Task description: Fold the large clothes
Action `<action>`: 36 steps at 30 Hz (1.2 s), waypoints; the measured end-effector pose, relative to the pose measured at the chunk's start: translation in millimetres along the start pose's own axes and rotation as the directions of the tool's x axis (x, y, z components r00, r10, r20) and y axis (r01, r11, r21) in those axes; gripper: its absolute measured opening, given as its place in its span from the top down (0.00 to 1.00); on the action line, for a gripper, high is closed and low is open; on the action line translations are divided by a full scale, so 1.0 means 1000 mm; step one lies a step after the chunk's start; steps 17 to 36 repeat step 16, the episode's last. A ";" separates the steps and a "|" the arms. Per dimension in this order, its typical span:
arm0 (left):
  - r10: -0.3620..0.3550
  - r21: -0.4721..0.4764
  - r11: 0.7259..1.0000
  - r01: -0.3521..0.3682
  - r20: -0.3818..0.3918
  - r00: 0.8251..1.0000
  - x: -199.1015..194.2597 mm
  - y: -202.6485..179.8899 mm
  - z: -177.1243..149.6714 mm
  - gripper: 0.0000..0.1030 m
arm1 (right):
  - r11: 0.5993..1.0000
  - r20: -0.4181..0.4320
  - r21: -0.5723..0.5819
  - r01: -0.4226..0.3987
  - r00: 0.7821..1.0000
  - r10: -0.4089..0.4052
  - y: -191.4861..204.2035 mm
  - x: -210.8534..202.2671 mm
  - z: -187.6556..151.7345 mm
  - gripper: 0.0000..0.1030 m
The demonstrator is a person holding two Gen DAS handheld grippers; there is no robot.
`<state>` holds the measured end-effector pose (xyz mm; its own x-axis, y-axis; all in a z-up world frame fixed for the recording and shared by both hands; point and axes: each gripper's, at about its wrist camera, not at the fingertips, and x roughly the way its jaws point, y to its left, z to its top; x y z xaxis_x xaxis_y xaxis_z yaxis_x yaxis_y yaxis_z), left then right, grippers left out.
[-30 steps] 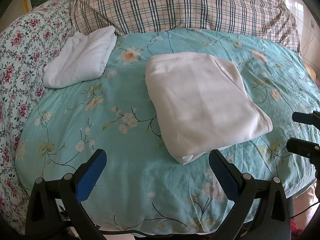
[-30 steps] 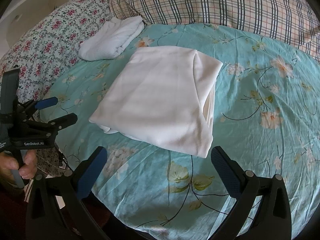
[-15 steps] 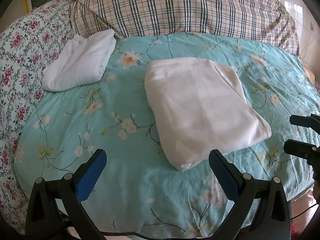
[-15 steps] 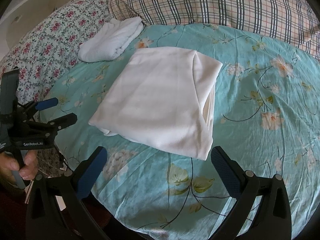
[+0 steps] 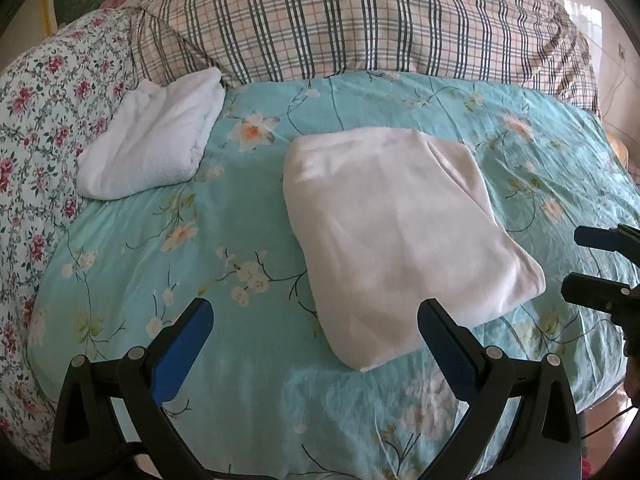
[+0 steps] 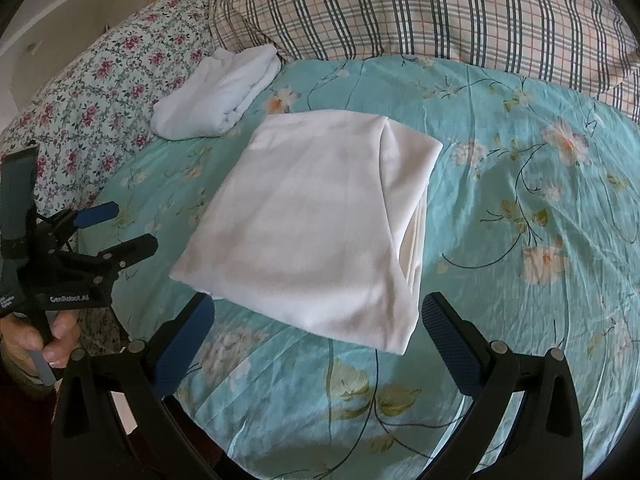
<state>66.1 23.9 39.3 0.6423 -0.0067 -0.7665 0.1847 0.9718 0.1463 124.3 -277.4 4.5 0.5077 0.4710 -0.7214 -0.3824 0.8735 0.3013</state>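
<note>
Garment [image 5: 396, 236] lies folded mid-bed [image 5: 240, 380], squared for stacking; towel [image 5: 156, 144] at 10 o'clock. Left tongs [image 5: 314, 328] and right tongs [image 6: 316, 320] spread, empty, clear of cloth: fold looks finished.

Very little has changed across the second. In the left wrist view the folded white garment [image 5: 400, 236] and the small folded white towel [image 5: 156, 140] now sit slightly lower in the picture, with more of the plaid pillows [image 5: 360, 24] showing above them. The right wrist view barely differs.
</note>
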 end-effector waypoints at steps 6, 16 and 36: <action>0.006 -0.035 0.999 -0.006 0.010 1.000 0.003 0.009 0.010 0.01 | 1.000 -0.006 -0.002 -0.001 1.000 0.001 -0.005 0.010 0.010 0.00; -0.014 -0.075 0.997 0.013 -0.007 1.000 0.019 0.010 0.011 0.01 | 0.999 -0.031 0.039 -0.008 0.999 0.010 -0.015 0.040 0.020 0.00; -0.014 -0.075 0.997 0.013 -0.007 1.000 0.019 0.010 0.011 0.01 | 0.999 -0.031 0.039 -0.008 0.999 0.010 -0.015 0.040 0.020 0.00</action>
